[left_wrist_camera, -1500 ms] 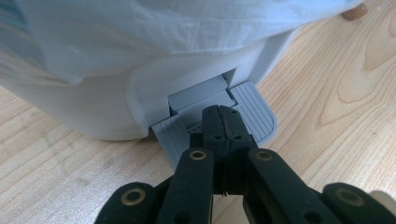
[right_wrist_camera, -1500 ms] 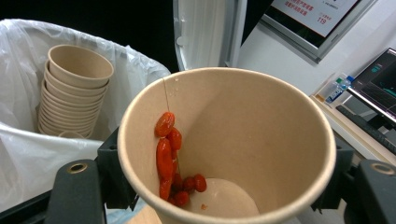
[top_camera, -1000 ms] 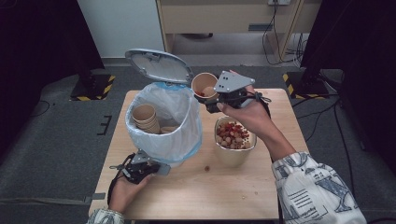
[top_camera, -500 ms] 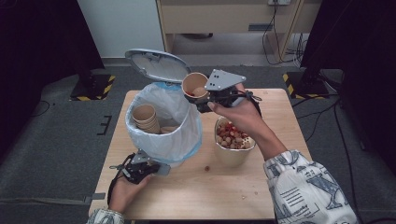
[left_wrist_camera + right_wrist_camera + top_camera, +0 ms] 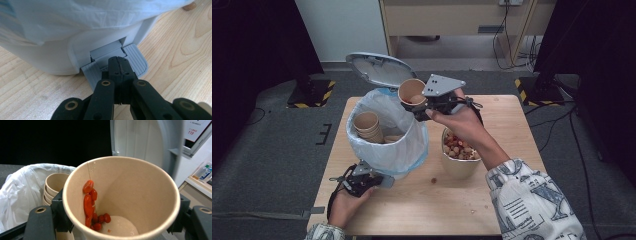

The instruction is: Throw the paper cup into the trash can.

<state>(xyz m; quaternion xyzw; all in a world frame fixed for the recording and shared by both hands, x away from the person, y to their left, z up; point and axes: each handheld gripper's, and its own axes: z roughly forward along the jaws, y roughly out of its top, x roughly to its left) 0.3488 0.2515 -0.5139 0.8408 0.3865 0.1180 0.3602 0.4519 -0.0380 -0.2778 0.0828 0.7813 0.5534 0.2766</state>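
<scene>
Your right gripper (image 5: 418, 107) clamps a tan paper cup (image 5: 121, 197) with red bits stuck inside, at the far rim of the white-lined pedal bin (image 5: 384, 142) holding stacked empty cups (image 5: 368, 127). Your left gripper (image 5: 117, 66), jaws fully closed and empty, presses the grey pedal (image 5: 135, 56). A nut-filled tub (image 5: 459, 152) stands beside the bin.

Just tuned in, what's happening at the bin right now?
The left gripper, jaws shut, presses the grey pedal of the small step bin, so the lid stands open. The right gripper holds a paper cup with a few red bits stuck inside at the bin's rim, above the white liner. A stack of paper cups sits in the bin. A cup full of nuts and red bits stands on the table.
</scene>
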